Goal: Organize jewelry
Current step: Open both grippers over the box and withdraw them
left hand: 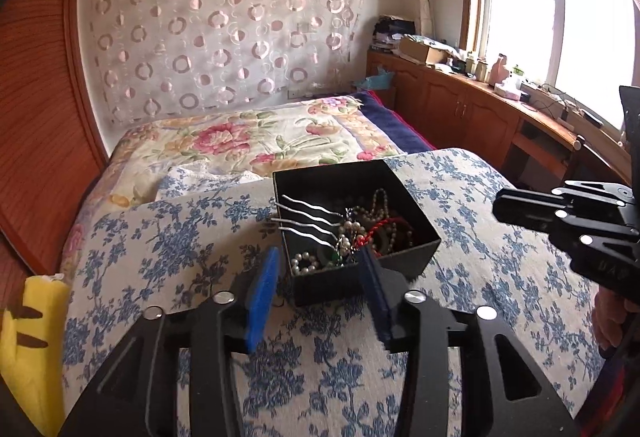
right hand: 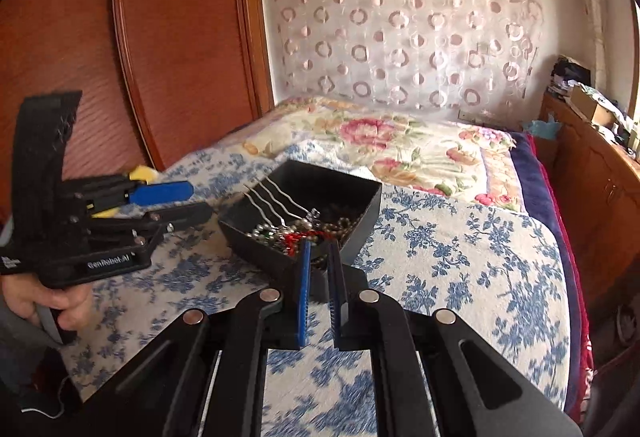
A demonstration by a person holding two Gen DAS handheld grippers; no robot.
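Note:
A black open box sits on a blue-flowered white cloth; it also shows in the right wrist view. It holds tangled jewelry: pearl strands, beads, a red cord, and wavy silver hairpins that lean over the left rim. My left gripper is open, its blue pads either side of the box's near left corner. My right gripper has its pads a narrow gap apart at the box's near corner, with nothing seen between them.
The cloth covers a raised surface in front of a bed with a floral quilt. A yellow plush lies at the left. Wooden cabinets with clutter run under the window. A wooden wardrobe stands left.

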